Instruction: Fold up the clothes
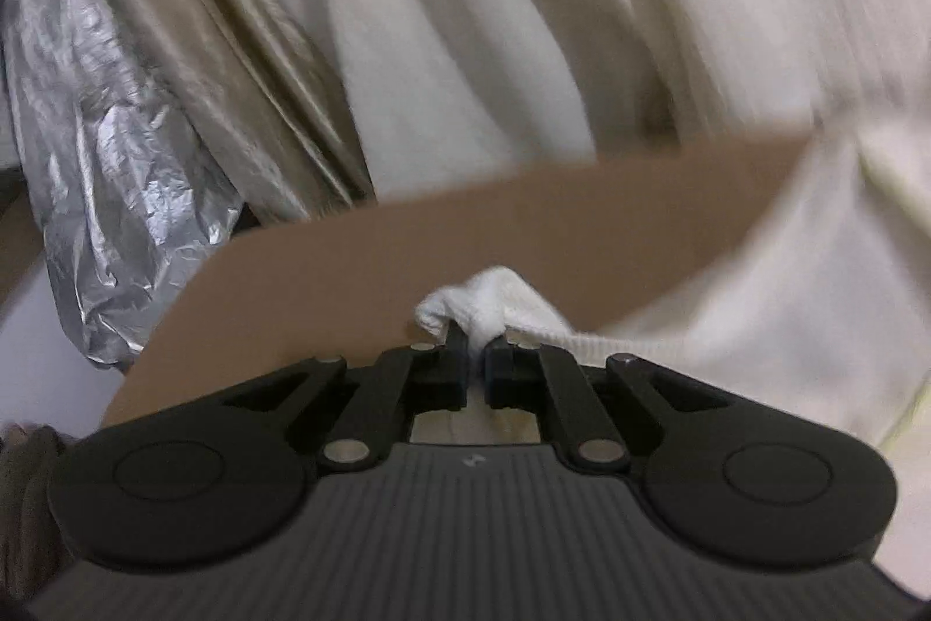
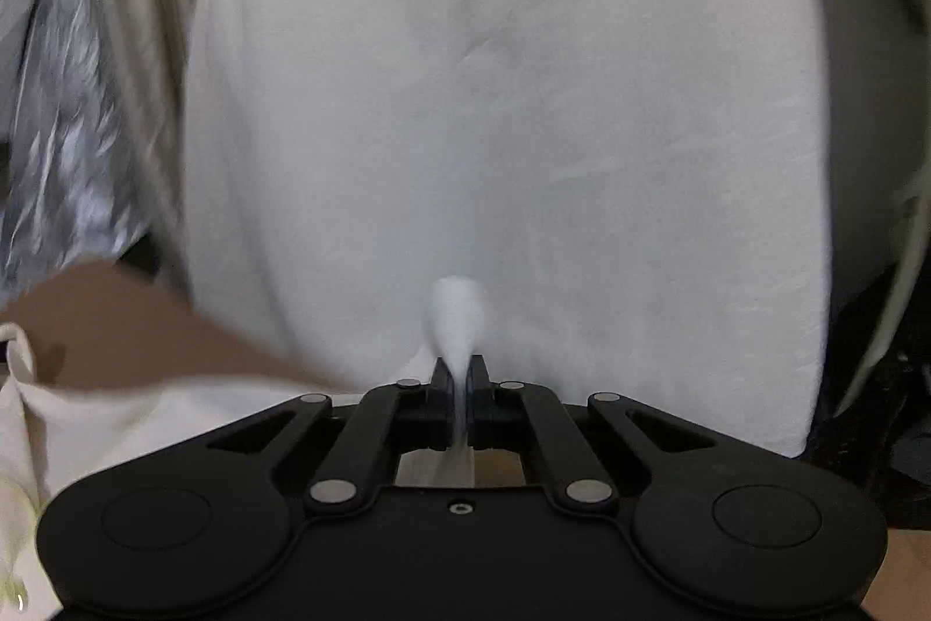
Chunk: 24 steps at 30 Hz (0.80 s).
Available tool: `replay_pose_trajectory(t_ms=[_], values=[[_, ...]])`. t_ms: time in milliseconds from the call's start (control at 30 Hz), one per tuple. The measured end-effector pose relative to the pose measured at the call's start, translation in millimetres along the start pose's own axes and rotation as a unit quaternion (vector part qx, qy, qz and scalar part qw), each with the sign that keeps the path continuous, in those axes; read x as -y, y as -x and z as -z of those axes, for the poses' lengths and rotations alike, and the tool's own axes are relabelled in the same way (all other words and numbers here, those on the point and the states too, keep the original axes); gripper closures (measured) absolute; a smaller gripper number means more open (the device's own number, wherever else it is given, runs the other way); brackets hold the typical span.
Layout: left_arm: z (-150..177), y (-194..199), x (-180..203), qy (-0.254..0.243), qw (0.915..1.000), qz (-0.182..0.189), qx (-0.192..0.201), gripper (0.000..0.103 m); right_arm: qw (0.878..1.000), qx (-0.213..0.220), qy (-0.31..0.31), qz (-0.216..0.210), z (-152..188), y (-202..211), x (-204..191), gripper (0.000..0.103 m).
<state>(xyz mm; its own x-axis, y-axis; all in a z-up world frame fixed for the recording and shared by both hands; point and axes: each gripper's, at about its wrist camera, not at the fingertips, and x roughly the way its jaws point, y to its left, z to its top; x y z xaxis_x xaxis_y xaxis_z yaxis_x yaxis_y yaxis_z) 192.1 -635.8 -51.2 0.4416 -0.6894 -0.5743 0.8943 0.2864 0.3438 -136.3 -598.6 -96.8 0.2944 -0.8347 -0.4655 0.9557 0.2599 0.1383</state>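
A white garment [image 2: 494, 126] fills most of the right wrist view and hangs as a broad sheet in front of the camera. My right gripper [image 2: 458, 371] is shut on a pinched fold of it, which bulges up between the fingers. In the left wrist view my left gripper [image 1: 478, 339] is shut on a ribbed white hem of the same kind of cloth [image 1: 756, 307], which trails off to the right over a brown surface [image 1: 465, 237]. Both views are blurred by motion.
Beige satin-like curtains [image 1: 192, 56] and crinkled silver foil material [image 1: 105, 190] hang at the left in both views. The brown surface [image 2: 116, 330] also shows at lower left of the right wrist view. Dark clutter [image 2: 873, 417] lies at the right edge.
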Motion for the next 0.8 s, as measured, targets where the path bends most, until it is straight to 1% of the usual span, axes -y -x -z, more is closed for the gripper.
replay_pose_trajectory(t_ms=[33, 67, 100, 133, 167, 200, 233, 267, 300, 367, 433, 467, 500, 533, 567, 600, 633, 667, 767, 800], values=[[-6.6, -6.0, -6.1, 0.032, 0.9994, -0.004, -0.011, 0.093, 1.0, -0.015, 0.004, 0.022, 1.1, -4.0, 2.4, 0.1], [-10.3, -14.2, -12.5, 0.063, 0.9975, -0.004, -0.032, 0.088, 0.998, -0.033, 0.01, 0.045, 2.7, -8.7, 4.8, 0.099], [-13.9, -22.4, -18.9, 0.095, 0.994, -0.004, -0.054, 0.075, 0.996, -0.052, 0.016, 0.067, 4.3, -13.5, 7.1, 0.098], [-13.3, -28.0, -23.0, 0.111, 0.9916, -0.016, -0.065, 0.07, 0.994, -0.048, 0.033, 0.088, 6.2, -10.5, 1.3, 0.097], [-9.4, -29.2, -24.9, 0.107, 0.9916, -0.037, -0.063, 0.069, 0.992, -0.042, 0.052, 0.107, 8.2, -6.6, -5.3, 0.095], [-5.4, -27.6, -27.0, 0.097, 0.9926, -0.05, -0.052, 0.066, 0.989, -0.036, 0.07, 0.127, 10.1, -2.7, -12.0, 0.092], [-1.3, -23.4, -30.0, 0.089, 0.9938, -0.054, -0.039, 0.062, 0.985, -0.03, 0.089, 0.147, 12.1, 1.1, -18.6, 0.087], [3.0, -18.1, -33.3, 0.081, 0.9949, -0.054, -0.027, 0.053, 0.985, -0.01, 0.097, 0.142, 9.7, 10.0, -30.5, 0.077], [7.6, -12.6, -37.4, 0.082, 0.9953, -0.048, -0.018, 0.051, 0.985, 0.01, 0.103, 0.135, 6.8, 19.5, -42.9, 0.065], [21.5, 4.9, -48.6, 0.106, 0.9941, -0.016, -0.017, 0.051, 0.984, 0.052, 0.117, 0.121, 1.1, 38.4, -67.7, 0.058], [35.9, 19.9, -51.3, 0.12, 0.9922, 0.021, -0.027, 0.051, 0.993, 0.05, 0.106, 0.029, -6.0, 52.5, -94.4, 0.058], [42.2, 25.1, -51.9, 0.12, 0.9916, 0.036, -0.034, 0.051, 0.996, 0.037, 0.086, -0.013, -9.7, 56.4, -106.3, 0.057], [50.0, 33.9, -50.9, 0.122, 0.9909, 0.038, -0.043, 0.051, 0.996, 0.006, 0.059, -0.062, -13.7, 54.7, -117.5, 0.056], [59.8, 43.8, -49.2, 0.132, 0.989, 0.033, -0.057, 0.051, 0.992, -0.037, 0.029, -0.116, -16.6, 47.4, -127.7, 0.056], [70.3, 53.1, -47.8, 0.147, 0.9861, 0.027, -0.073, 0.05, 0.985, -0.075, 0.003, -0.158, -16.8, 40.0, -138.4, 0.056], [82.1, 62.8, -46.8, 0.163, 0.9824, 0.03, -0.086, 0.048, 0.975, -0.12, -0.012, -0.188, -13.6, 28.0, -151.6, 0.056], [94.7, 72.7, -46.2, 0.18, 0.9781, 0.039, -0.097, 0.048, 0.962, -0.166, -0.026, -0.216, -10.1, 15.5, -165.2, 0.056], [106.7, 83.3, -45.2, 0.193, 0.9752, 0.047, -0.098, 0.047, 0.962, -0.179, -0.007, -0.208, -4.3, 7.5, -178.7, 0.056], [125.3, 92.7, -39.6, 0.198, 0.9737, 0.028, -0.109, 0.046, 0.962, -0.206, 0.06, -0.17, 13.6, -15.0, -219.3, 0.055], [126.6, 90.3, -40.6, 0.195, 0.9741, 0.029, -0.111, 0.046, 0.963, -0.202, 0.075, -0.161, 17.5, -22.7, -226.7, 0.054]])
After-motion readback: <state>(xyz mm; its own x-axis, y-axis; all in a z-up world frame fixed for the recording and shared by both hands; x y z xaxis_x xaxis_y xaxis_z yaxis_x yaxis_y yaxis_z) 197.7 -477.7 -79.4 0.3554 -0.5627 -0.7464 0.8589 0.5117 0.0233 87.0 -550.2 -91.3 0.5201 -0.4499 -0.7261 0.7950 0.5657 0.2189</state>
